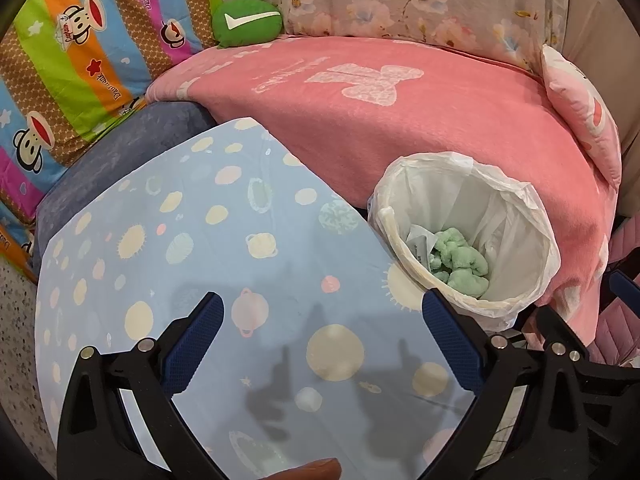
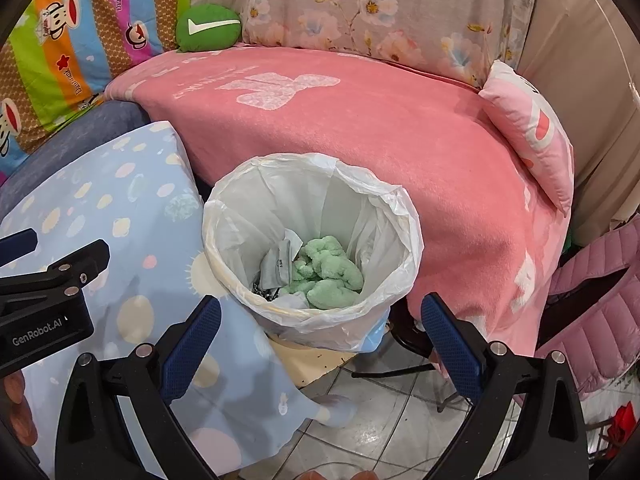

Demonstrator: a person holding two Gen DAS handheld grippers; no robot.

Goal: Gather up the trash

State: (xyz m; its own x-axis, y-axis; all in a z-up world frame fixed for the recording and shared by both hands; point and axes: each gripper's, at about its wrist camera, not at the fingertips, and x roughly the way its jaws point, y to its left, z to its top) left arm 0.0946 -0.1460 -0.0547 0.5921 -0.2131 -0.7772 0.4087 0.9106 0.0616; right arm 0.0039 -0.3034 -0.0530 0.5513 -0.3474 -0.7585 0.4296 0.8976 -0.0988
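A small bin lined with a white plastic bag (image 2: 248, 280) stands between the table and the sofa; its rim (image 1: 516, 196) also shows at the right of the left wrist view. Inside lie crumpled green trash (image 2: 328, 272) and a grey wrapper (image 2: 274, 270); the green trash (image 1: 460, 260) is seen from the left wrist too. My left gripper (image 1: 322, 332) hangs open over the light blue planet-print tablecloth (image 1: 200, 240), holding nothing. My right gripper (image 2: 320, 332) is open just short of the bin's near rim, also with nothing in it. The left gripper (image 2: 52, 276) appears at the left edge of the right wrist view.
A pink blanket (image 2: 360, 128) covers the sofa behind the bin, with a pink cushion (image 2: 532, 128), a green round cushion (image 2: 208, 26) and a striped cartoon blanket (image 1: 72, 60). Tiled floor (image 2: 380, 420) with a cable lies below the bin. A pink quilted jacket (image 2: 592, 312) is at the right.
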